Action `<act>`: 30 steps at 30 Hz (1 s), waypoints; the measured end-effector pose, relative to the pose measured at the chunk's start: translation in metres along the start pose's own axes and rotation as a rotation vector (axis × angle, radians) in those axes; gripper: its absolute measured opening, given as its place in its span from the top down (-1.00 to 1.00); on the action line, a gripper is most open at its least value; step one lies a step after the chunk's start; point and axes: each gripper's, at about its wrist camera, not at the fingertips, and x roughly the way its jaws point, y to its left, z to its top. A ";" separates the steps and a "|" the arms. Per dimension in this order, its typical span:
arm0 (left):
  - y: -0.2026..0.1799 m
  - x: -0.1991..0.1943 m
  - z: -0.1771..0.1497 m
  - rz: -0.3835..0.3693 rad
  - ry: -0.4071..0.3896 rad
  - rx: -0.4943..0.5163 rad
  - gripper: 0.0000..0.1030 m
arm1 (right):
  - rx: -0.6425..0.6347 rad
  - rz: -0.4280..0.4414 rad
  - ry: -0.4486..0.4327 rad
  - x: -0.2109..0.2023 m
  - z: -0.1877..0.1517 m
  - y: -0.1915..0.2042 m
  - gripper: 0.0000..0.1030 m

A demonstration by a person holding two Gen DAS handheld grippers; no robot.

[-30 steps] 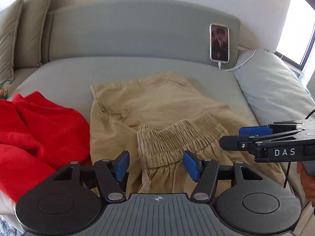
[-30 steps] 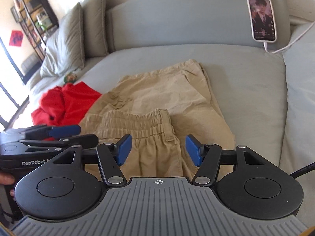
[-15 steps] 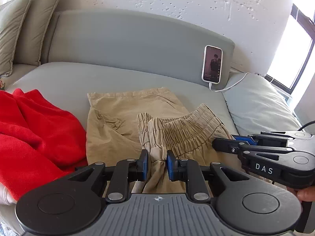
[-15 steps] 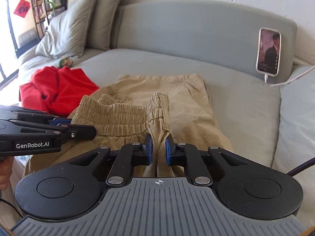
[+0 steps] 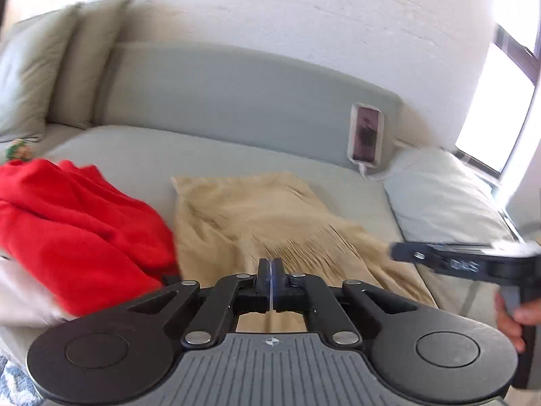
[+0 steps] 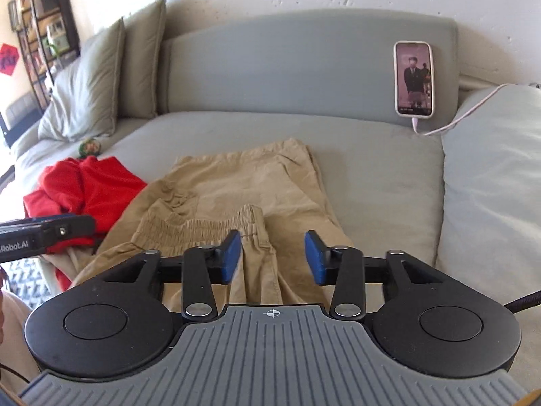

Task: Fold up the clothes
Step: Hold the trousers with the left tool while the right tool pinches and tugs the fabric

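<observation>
Khaki shorts (image 5: 257, 209) lie spread on the grey bed (image 6: 372, 169), elastic waistband towards me. In the blurred left wrist view, my left gripper (image 5: 271, 270) is shut at the waistband's left end, and the ribbed fabric fans out from its tips. The shorts (image 6: 243, 176) show sharply in the right wrist view. There my right gripper (image 6: 273, 257) has its jaws opening. The waistband's right corner lies between the blue pads (image 6: 231, 257), and the right pad is clear of it. The left gripper (image 6: 81, 228) enters from the left. The right gripper (image 5: 399, 253), held by a hand (image 5: 517, 318), shows at the right.
A crumpled red garment (image 5: 77, 226) lies left of the shorts, and it (image 6: 88, 182) also shows in the right wrist view. A phone (image 6: 413, 77) on a cable leans on the headboard. Cushions (image 6: 94, 91) stand at the back left and a pillow (image 5: 439, 196) lies right.
Both grippers closed on the waistband and drew back and up. The left one is now fully shut, while the right one has reopened and the corner has dropped out of its pads.
</observation>
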 end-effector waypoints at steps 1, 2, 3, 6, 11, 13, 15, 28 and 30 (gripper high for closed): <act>-0.006 0.004 -0.008 0.019 0.023 0.048 1.00 | -0.011 0.030 0.015 0.002 -0.003 0.002 0.75; -0.010 0.013 -0.016 0.079 0.058 0.113 1.00 | -0.033 0.049 0.035 0.005 -0.007 0.005 0.75; -0.011 0.027 -0.025 0.150 0.114 0.161 0.94 | -0.074 0.055 0.057 0.010 -0.015 0.010 0.75; 0.007 0.037 -0.030 0.143 0.151 0.073 0.85 | -0.182 -0.048 0.146 0.034 -0.040 0.016 0.83; 0.011 -0.008 -0.018 0.076 0.112 -0.008 0.86 | -0.033 -0.079 0.119 0.000 -0.031 -0.012 0.77; 0.009 -0.020 -0.024 -0.009 0.103 -0.031 0.86 | -0.010 -0.075 0.065 -0.029 -0.030 -0.020 0.71; 0.002 -0.025 -0.032 -0.063 0.110 -0.022 0.85 | 0.054 -0.029 0.071 -0.045 -0.037 -0.022 0.67; 0.003 0.008 -0.050 0.073 0.239 0.007 0.82 | 0.071 -0.344 0.224 -0.033 -0.087 -0.052 1.00; 0.003 0.006 -0.052 0.074 0.230 0.001 0.82 | 0.272 -0.256 0.223 -0.050 -0.084 -0.085 0.98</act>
